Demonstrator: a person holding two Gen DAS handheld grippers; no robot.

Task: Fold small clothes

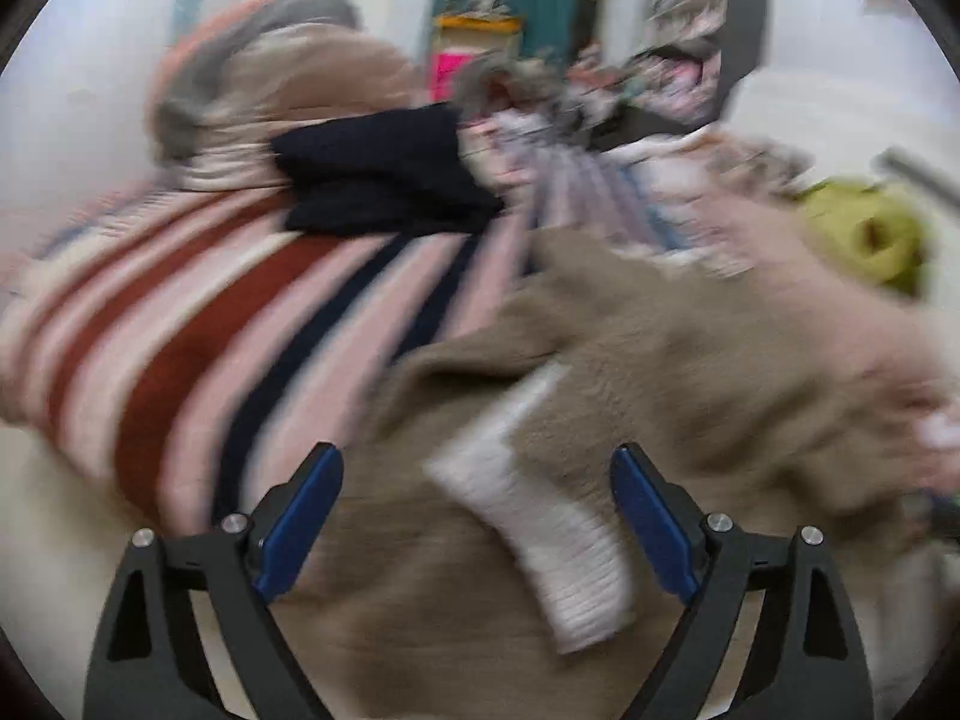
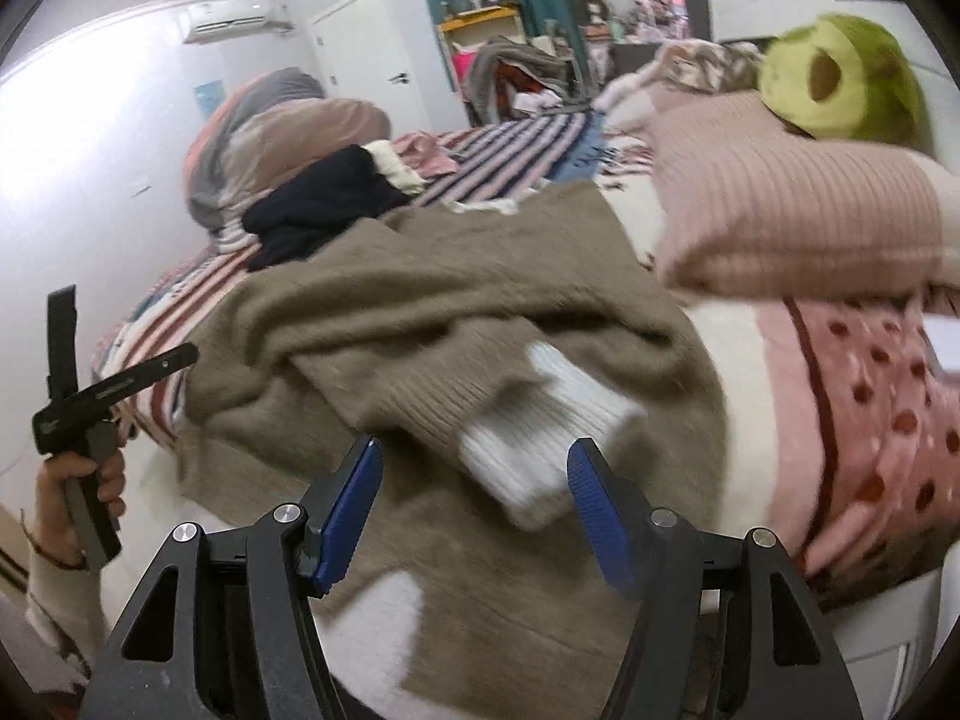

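A brown fuzzy sweater (image 2: 420, 300) lies crumpled on the bed, one sleeve with a white ribbed cuff (image 2: 540, 420) folded over its front. My right gripper (image 2: 474, 450) hangs open just above it, the cuff lying between the blue pads without being pinched. In the left wrist view, which is blurred, the left gripper (image 1: 477, 468) is wide open over the same sweater (image 1: 660, 360), with the cuff (image 1: 558, 540) below and between its fingers. The right wrist view also shows the left gripper (image 2: 126, 324) at the far left, held in a hand (image 2: 78, 480).
A folded dark navy garment (image 2: 324, 204) sits behind the sweater on a striped blanket (image 1: 180, 330). A pink ribbed pillow (image 2: 780, 210) and a green plush (image 2: 840, 78) lie to the right. A pink dotted blanket (image 2: 870, 420) covers the right edge. Bedding is heaped by the wall.
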